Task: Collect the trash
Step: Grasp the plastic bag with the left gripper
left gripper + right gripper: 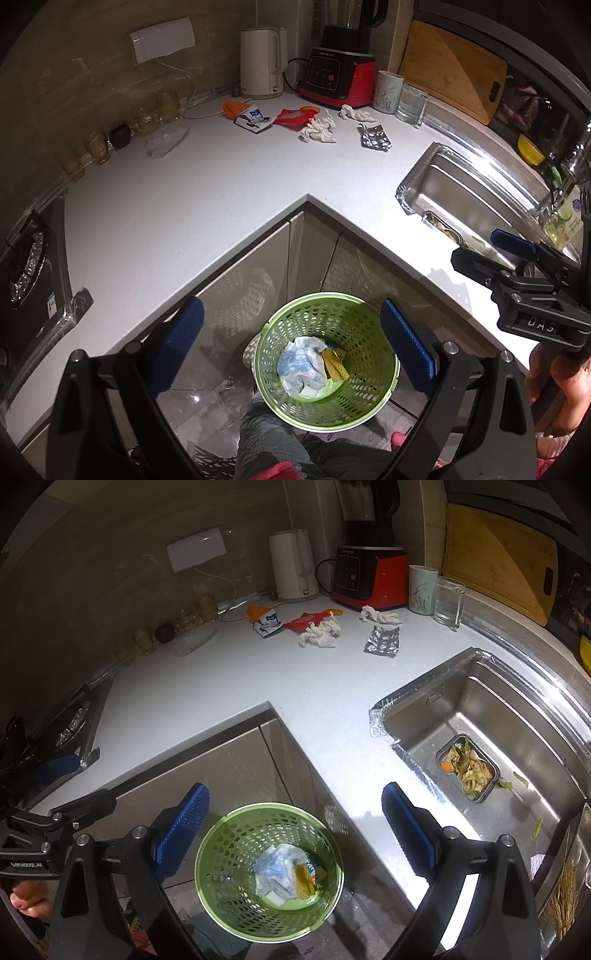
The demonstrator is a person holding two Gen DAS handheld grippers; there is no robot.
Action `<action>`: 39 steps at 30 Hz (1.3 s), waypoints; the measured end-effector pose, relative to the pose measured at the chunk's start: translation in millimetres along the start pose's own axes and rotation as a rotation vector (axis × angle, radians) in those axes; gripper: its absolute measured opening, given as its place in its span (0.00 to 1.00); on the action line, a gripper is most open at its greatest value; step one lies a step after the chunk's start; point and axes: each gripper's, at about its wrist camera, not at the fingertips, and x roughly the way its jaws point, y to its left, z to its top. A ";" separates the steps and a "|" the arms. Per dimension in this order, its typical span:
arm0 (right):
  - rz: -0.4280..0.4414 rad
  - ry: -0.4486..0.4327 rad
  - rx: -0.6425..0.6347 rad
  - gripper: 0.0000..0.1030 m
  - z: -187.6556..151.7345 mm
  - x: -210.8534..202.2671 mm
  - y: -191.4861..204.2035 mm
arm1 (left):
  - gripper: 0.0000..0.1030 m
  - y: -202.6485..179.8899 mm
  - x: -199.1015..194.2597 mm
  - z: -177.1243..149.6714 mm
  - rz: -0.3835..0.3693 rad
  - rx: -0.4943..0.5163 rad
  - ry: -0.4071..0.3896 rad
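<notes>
With both the left tool [291, 338] and right tool [295, 821] spread apart and empty above the green bin [269, 871] at lower centre, reach next for the crumpled tissue [320, 632] on the surface [229, 686] at upper centre, pinching its bulk firmly.

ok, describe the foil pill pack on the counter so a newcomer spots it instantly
Start at the red blender in the counter's back corner. In front of it, toward the sink, lies the pill pack. It is the only silvery, bubbled sheet; the scraps beside it are white crumpled tissues.

The left gripper [291, 341] and the right gripper [295, 823] are held tilted downward, jaws spread wide, nothing gripped.
</notes>
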 end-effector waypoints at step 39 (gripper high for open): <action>-0.077 0.051 -0.058 0.98 260.5 298.4 90.5 | 0.92 254.3 294.9 278.7 0.129 -0.013 0.086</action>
